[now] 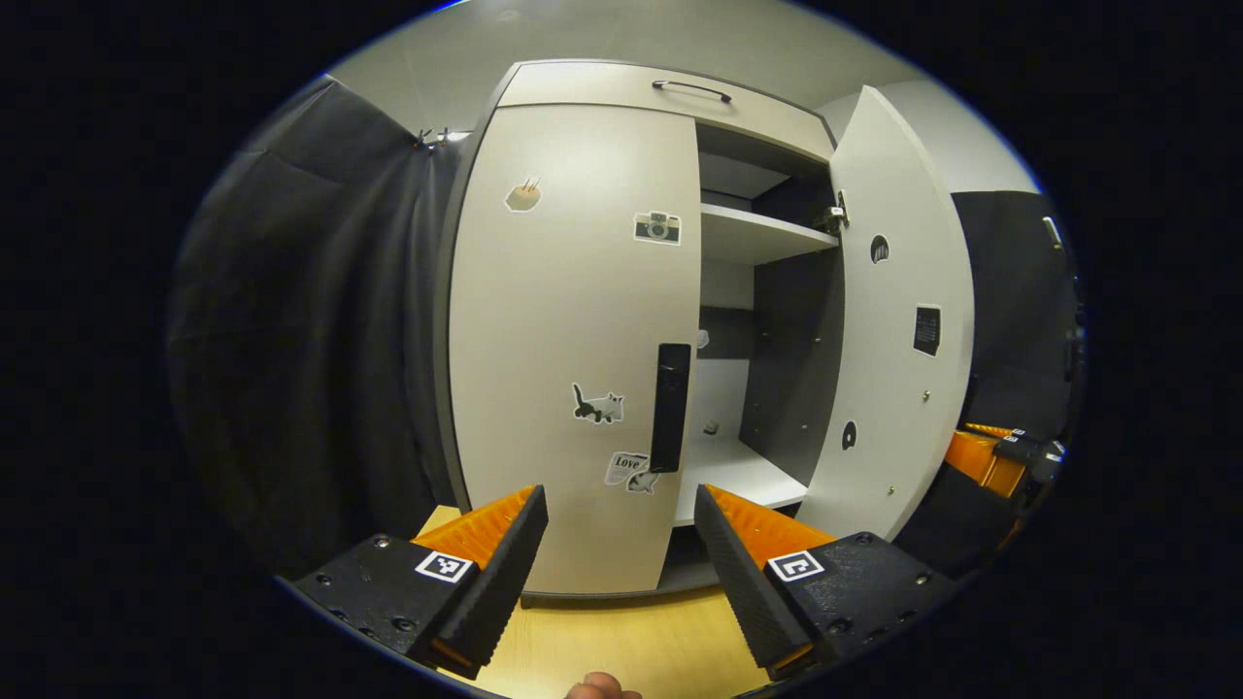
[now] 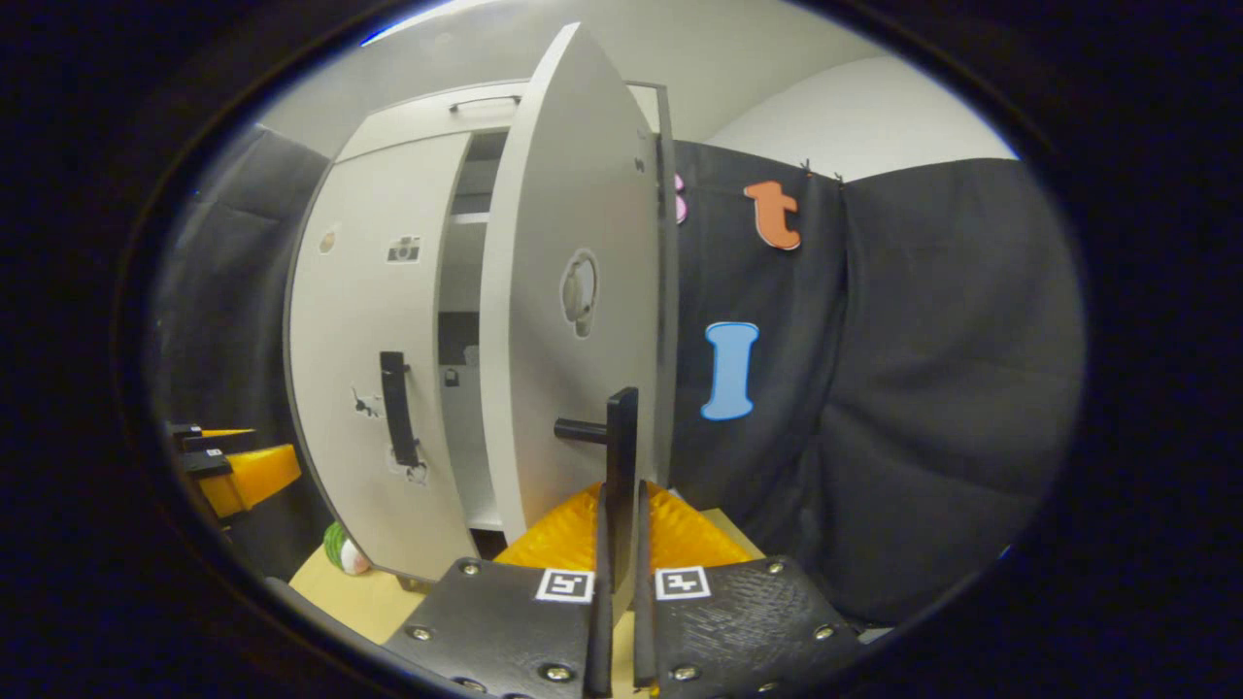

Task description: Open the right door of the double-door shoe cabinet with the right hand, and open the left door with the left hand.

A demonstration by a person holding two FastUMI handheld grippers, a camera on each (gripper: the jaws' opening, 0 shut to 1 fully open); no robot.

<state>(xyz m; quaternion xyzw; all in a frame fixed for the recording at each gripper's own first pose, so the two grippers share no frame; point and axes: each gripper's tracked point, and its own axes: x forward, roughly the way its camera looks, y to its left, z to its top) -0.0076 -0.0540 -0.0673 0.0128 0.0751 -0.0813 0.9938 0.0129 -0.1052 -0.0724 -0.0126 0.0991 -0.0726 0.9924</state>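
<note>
The right gripper (image 2: pixel 621 529) clamps the open right door's handle (image 2: pixel 621 456); the left gripper (image 1: pixel 621 544) hangs released before the closed left door (image 1: pixel 573 320).

Two black-and-orange handheld grippers

Left gripper (image 1: pixel 621 539) and right gripper (image 2: pixel 619 529) share ribbed orange fingers, black textured mounts with silver screws, and a square black-and-white marker on each mount.

Shoe cabinet (image 1: pixel 621 87): pale grey-white panels, dark grey interior walls, white shelves.
Left door (image 1: pixel 573 320): off-white, black bar handle (image 1: pixel 670 408), small stickers at centre frame.
Right door (image 1: pixel 893 320): off-white, with dark stickers.
Left gripper (image 1: pixel 621 544): black bodies, orange ribbed fingers, black-and-white square markers.
Tabletop (image 1: pixel 621 646): light wood grain.
Right gripper (image 2: pixel 619 544): black, orange.
</note>
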